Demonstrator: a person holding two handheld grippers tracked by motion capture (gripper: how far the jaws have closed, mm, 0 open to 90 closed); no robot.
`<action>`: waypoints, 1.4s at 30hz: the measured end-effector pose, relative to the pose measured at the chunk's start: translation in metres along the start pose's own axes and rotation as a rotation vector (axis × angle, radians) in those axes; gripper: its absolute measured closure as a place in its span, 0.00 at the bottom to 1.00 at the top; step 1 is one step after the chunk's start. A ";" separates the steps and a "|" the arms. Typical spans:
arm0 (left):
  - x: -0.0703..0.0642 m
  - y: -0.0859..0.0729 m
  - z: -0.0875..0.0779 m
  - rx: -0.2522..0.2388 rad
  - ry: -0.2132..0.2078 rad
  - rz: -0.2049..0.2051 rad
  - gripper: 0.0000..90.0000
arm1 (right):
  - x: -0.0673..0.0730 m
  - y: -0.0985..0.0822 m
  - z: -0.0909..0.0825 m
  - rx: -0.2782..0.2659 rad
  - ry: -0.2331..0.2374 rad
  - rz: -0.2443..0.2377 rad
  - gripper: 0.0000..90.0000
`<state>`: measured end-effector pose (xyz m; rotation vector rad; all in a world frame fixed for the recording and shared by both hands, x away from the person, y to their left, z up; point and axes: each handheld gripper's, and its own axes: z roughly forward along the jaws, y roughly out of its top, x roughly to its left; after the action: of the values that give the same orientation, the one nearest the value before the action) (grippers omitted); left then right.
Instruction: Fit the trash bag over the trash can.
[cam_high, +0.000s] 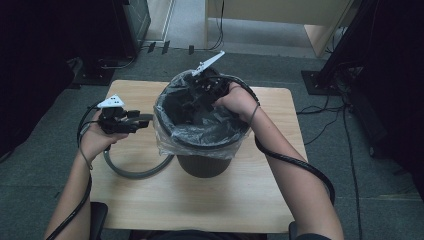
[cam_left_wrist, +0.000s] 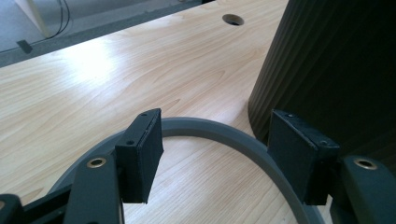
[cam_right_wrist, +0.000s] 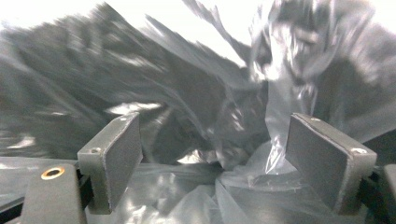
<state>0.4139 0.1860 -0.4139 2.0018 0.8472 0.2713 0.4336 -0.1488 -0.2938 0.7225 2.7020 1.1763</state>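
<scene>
Bare table (cam_high: 235, 200) near the person; bin (cam_high: 205, 165) and grey ring (cam_high: 131, 173) mid-table.

One bin (cam_high: 204, 150), one bag (cam_high: 200, 127), seemingly one ring (cam_high: 135, 172).

High view overlooks table (cam_high: 150, 200); gripper views (close) share bin (cam_high: 205, 165).

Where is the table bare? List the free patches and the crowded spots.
Free: the near strip of the table in front of the bin, and the right side past the right forearm. Crowded: the left, where the grey ring lies against the bin under the left claw.
</scene>
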 end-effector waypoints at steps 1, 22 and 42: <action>0.000 -0.001 -0.001 0.000 0.001 -0.001 0.39 | 0.002 0.002 -0.003 -0.007 0.008 -0.007 0.21; 0.015 -0.009 -0.018 -0.018 0.050 -0.032 0.39 | 0.067 -0.015 0.011 0.075 0.158 -0.149 0.27; 0.025 -0.016 -0.026 -0.029 0.095 -0.025 0.39 | 0.028 -0.016 0.003 0.005 -0.040 -0.023 0.17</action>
<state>0.4126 0.2253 -0.4159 1.9626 0.9221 0.3655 0.4033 -0.1437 -0.3048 0.7063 2.6742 1.1383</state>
